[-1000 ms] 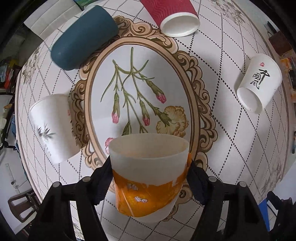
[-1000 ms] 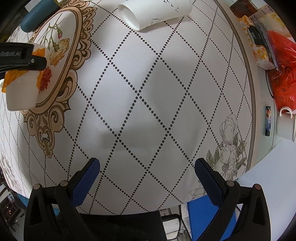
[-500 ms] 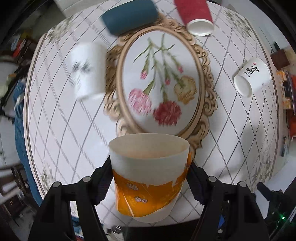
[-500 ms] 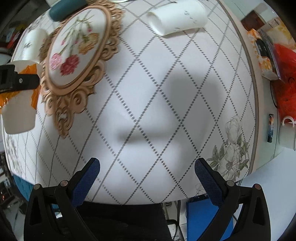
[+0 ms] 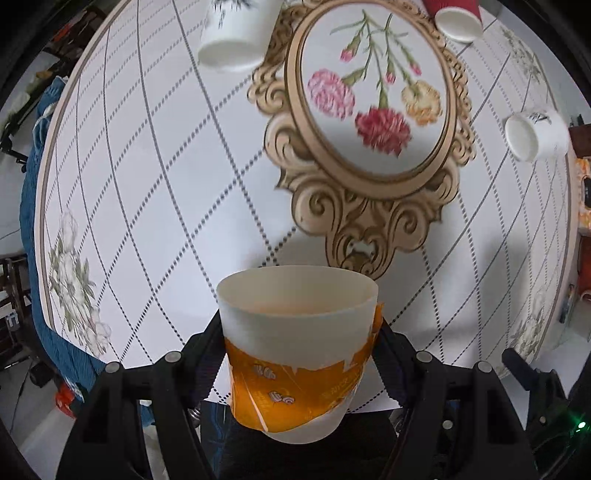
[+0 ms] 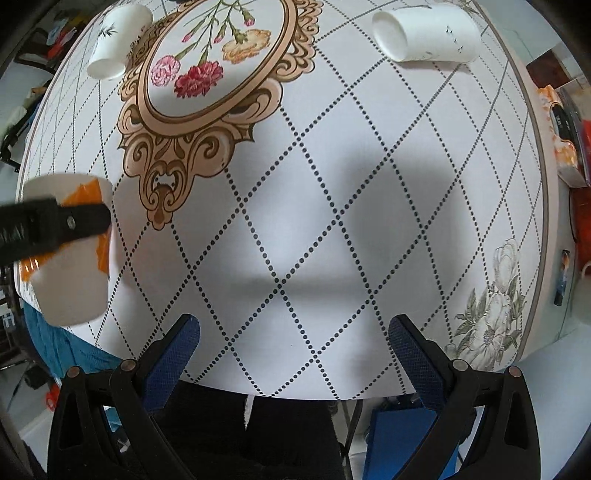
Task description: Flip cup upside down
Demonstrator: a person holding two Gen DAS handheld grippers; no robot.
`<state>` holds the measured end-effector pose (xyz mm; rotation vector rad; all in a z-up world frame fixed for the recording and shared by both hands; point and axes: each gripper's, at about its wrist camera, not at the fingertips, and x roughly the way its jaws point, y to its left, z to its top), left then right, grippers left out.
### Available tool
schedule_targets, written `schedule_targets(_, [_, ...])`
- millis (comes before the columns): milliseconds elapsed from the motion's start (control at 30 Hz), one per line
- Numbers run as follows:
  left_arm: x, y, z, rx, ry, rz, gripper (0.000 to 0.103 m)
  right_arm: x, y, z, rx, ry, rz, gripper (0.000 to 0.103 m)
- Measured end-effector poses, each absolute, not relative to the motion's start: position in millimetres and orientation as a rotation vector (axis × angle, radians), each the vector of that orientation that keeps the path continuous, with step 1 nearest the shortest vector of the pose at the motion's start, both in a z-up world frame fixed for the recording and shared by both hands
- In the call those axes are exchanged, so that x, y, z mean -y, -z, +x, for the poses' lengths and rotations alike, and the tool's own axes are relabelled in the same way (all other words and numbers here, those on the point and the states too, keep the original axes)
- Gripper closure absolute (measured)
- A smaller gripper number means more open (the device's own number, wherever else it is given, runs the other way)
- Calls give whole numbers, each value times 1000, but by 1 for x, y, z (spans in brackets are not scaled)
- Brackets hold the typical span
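Note:
My left gripper (image 5: 297, 354) is shut on a white paper cup with an orange band (image 5: 295, 354). It holds the cup in the air above the near edge of the table, its open mouth pointing away from the camera. The same cup (image 6: 70, 266) shows at the far left of the right wrist view, with the left gripper's black finger (image 6: 55, 225) across it. My right gripper (image 6: 295, 354) is open and empty above the near table edge.
A round table with a diamond-pattern cloth (image 6: 295, 221) and a floral oval print (image 5: 373, 99). A white cup lies on its side at the right (image 5: 535, 134), also in the right wrist view (image 6: 424, 35). A white cup with bamboo print (image 5: 232, 33) and a red cup (image 5: 458, 18) lie farther back.
My left gripper has lifted the orange-banded cup and pulled it back toward the near table edge. The right gripper has also drawn back and stays open.

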<state>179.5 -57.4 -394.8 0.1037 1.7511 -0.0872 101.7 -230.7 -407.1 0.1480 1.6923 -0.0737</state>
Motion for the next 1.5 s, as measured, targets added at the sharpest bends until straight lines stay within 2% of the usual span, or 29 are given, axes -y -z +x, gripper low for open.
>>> schedule_targets(333, [65, 436, 158, -1778, 107, 114, 32, 238, 429, 89, -1734, 123, 137, 0])
schedule_targets(967, [65, 437, 179, -1759, 148, 123, 30, 211, 446, 74, -1743, 154, 132, 0])
schedule_targets(1067, [62, 438, 176, -1765, 151, 118, 25, 210, 439, 77, -1739, 157, 137, 0])
schedule_targets(1133, [62, 436, 175, -1758, 152, 121, 12, 211, 435, 76, -1735, 158, 138, 0])
schedule_targets(1500, [63, 427, 168, -1709, 100, 132, 12, 211, 417, 81, -1714, 167, 145, 0])
